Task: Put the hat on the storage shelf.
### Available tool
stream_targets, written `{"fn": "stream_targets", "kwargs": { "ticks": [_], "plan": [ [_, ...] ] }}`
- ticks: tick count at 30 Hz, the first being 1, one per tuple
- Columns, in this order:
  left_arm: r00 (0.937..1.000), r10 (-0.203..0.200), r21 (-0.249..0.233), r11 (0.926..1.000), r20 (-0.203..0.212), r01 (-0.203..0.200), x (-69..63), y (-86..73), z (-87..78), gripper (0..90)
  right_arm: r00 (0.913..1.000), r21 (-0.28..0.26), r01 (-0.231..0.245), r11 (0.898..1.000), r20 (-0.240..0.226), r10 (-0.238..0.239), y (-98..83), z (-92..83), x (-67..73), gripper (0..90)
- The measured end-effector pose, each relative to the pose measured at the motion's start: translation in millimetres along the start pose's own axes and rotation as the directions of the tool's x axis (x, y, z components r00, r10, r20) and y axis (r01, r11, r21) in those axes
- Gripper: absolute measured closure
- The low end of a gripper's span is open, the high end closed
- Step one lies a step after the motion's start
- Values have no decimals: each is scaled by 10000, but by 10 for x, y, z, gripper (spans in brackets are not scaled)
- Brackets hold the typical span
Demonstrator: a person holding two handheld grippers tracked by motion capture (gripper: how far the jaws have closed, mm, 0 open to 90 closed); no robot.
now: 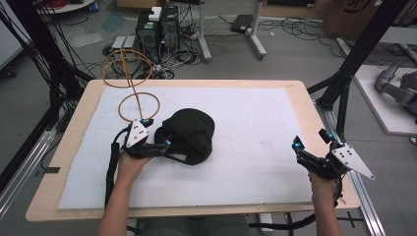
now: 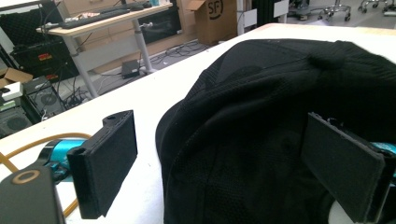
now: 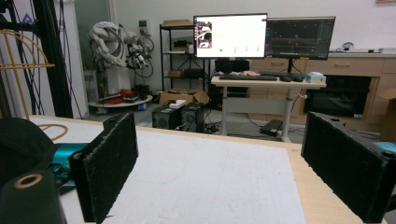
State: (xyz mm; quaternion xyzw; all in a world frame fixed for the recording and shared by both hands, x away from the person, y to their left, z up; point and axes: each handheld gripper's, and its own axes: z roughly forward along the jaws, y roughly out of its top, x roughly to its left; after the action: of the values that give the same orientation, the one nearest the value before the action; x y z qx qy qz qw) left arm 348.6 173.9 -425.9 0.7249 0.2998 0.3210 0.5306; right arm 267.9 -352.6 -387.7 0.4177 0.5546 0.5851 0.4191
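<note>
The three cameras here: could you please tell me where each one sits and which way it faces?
High view: above the person's side, looking forward and down on the table; both forearms, left claw at the black cap, right claw.
Left gripper view: rides the left claw, open around the cap's edge.
Right gripper view: rides the right claw, open, facing across the table toward desks.
All three share the cap.

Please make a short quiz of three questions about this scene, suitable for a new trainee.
1. True or false: the right gripper is holding the black cap.
2. Which gripper is at the cap? A) left B) right
3. Fill in: the gold wire stand stands at the table's far ____ corner.

Key:
1. False; its jaws are open over the white mat, apart from the cap.
2. A; the left gripper has open jaws around the cap's edge.
3. Left.
</note>
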Motion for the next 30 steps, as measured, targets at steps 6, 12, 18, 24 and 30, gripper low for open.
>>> {"fn": "stream_targets", "kwargs": {
  "ticks": [6, 12, 18, 24, 30],
  "plan": [
    [9995, -157, 92, 9998, 263, 155, 19, -39, 74, 160, 10000, -22, -10, 10000, 35, 10, -2, -2, -8, 105],
    [9983, -286, 230, 9994, 505, 275, -1, -69, 153, 180, 10000, -6, 27, 10000, -7, -27, -10, 4, -7, 105],
    [9993, -187, 481, 9987, 334, 171, -36, -85, 225, 248, 10000, 10, 61, 10000, 3, -61, -15, 9, -5, 105],
    [9995, -297, 613, 9977, 56, 293, -22, -83, 214, 352, 10000, 47, 18, 10000, -8, -18, -18, 10, 2, 105],
    [9994, -284, 732, 9969, -220, 299, -34, -76, 218, 518, 10000, 19, 78, 10000, -16, -78, -16, 11, 5, 105]
  ]
}}
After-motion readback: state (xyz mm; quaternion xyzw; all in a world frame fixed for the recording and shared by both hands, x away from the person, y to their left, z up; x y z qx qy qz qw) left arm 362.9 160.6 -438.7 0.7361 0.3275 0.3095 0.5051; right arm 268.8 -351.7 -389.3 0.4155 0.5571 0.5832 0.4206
